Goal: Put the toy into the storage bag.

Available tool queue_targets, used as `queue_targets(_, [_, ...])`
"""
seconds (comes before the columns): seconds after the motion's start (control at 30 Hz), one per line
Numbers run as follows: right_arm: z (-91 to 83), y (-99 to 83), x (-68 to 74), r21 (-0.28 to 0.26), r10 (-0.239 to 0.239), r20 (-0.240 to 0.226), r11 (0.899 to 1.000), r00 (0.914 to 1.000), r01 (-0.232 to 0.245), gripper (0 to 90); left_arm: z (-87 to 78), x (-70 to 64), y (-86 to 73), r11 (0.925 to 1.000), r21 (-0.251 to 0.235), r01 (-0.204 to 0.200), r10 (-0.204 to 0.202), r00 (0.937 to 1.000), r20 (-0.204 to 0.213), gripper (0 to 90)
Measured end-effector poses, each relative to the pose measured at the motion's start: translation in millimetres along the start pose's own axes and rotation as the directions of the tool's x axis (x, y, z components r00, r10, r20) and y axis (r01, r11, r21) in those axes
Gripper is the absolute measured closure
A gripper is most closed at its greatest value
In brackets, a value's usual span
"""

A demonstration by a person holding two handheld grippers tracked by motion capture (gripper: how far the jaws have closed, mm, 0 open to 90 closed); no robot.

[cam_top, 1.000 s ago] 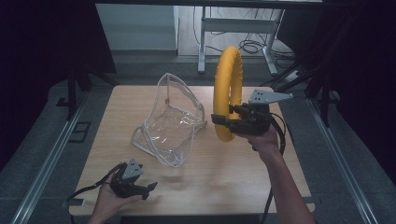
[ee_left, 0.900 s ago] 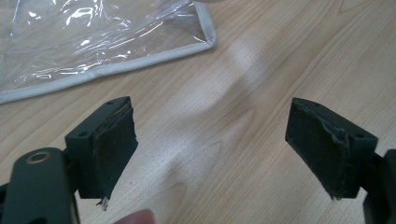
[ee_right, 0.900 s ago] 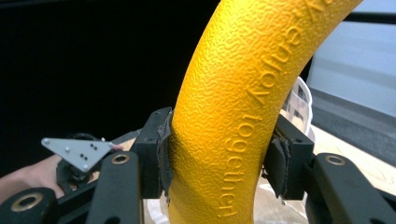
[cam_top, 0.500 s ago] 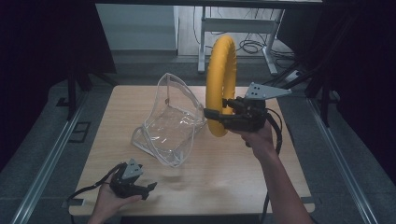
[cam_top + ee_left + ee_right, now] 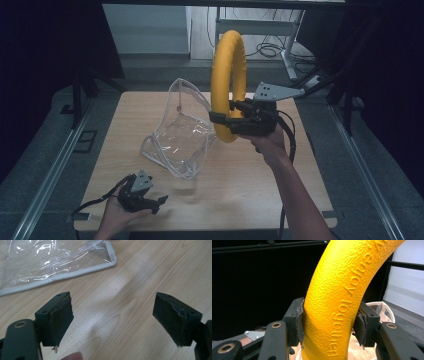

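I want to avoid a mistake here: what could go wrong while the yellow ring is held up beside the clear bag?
1. The right gripper clamps the yellow ring only low on its rim, so the tall ring may swing or slip.
2. The clear bag stands unsupported, since the left gripper rests open and apart from it; the ring may push it over.

Lower left of my high view, the left tool (image 5: 159, 202) is black with a small grey three-cornered plate and a black trailing cable. Mid-frame, the right tool (image 5: 218, 119) is black too — bigger grey plate, drilled. Both forearms are bare. Close up: frayed black pads (image 5: 61, 319), brass-coloured rivets.
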State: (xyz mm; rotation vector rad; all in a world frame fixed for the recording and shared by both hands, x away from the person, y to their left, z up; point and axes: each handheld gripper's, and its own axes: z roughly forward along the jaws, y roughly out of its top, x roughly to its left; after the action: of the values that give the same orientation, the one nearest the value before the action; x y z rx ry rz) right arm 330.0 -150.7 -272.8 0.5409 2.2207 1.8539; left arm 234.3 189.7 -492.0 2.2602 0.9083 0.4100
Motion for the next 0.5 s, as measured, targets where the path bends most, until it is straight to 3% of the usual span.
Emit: queue_targets(0.5, [19.1, 18.7, 11.0, -0.012, -0.029, -0.031, 1.0, 0.9991, 0.029, 48.4, 0.1, 0.1, -0.3, 1.0, -0.001, 0.0, 0.0, 1.0, 0.0, 16.1])
